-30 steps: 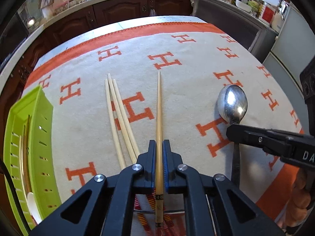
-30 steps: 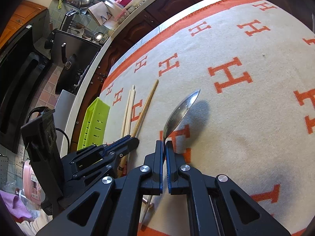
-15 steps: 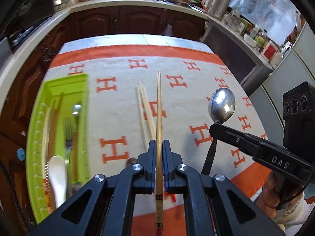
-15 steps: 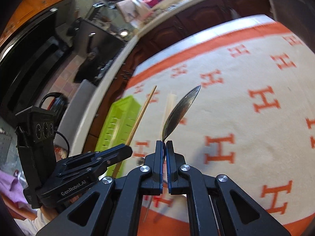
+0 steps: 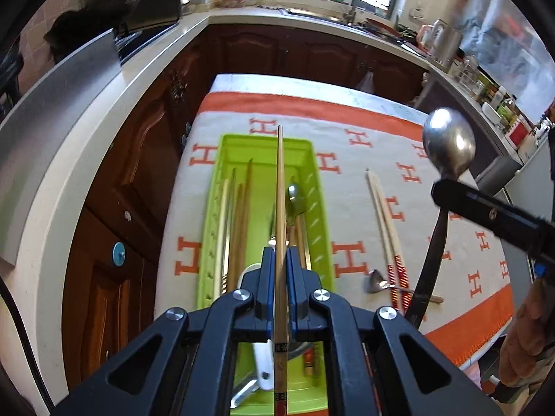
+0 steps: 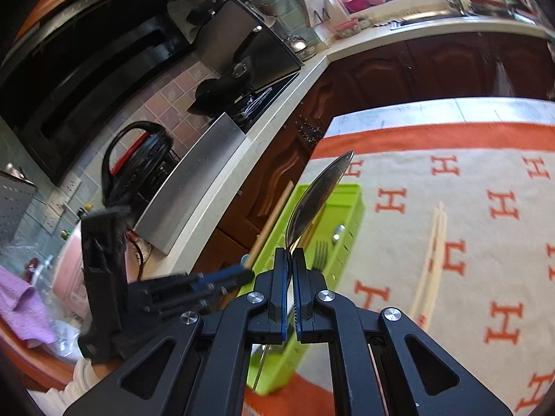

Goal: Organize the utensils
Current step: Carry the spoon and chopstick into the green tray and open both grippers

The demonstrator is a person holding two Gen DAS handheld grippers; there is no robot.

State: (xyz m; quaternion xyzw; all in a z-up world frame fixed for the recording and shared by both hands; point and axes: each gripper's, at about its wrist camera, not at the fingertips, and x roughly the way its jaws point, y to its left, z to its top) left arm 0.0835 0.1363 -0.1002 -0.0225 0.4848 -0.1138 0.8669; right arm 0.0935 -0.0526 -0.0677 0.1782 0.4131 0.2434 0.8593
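My left gripper (image 5: 281, 263) is shut on a wooden chopstick (image 5: 280, 187) and holds it lengthwise above the green utensil tray (image 5: 321, 187). The tray holds several chopsticks, a fork, a spoon and a white spoon. My right gripper (image 6: 290, 260) is shut on a metal spoon (image 6: 314, 201) by its handle, held in the air over the tray's near end (image 6: 350, 194). The spoon bowl also shows in the left wrist view (image 5: 449, 144), to the right of the tray. The left gripper shows in the right wrist view (image 6: 225, 274).
Pale chopsticks (image 5: 383, 215) with red striped ends and a small spoon (image 5: 376, 280) lie on the orange-and-cream H-pattern cloth (image 5: 353, 260) right of the tray. The table's left edge drops beside wooden cabinets (image 5: 138, 145). A counter runs behind.
Both grippers have lifted and swung left with their loads. The chopstick went from over the cloth to over the green tray; the spoon now hangs near the tray too.
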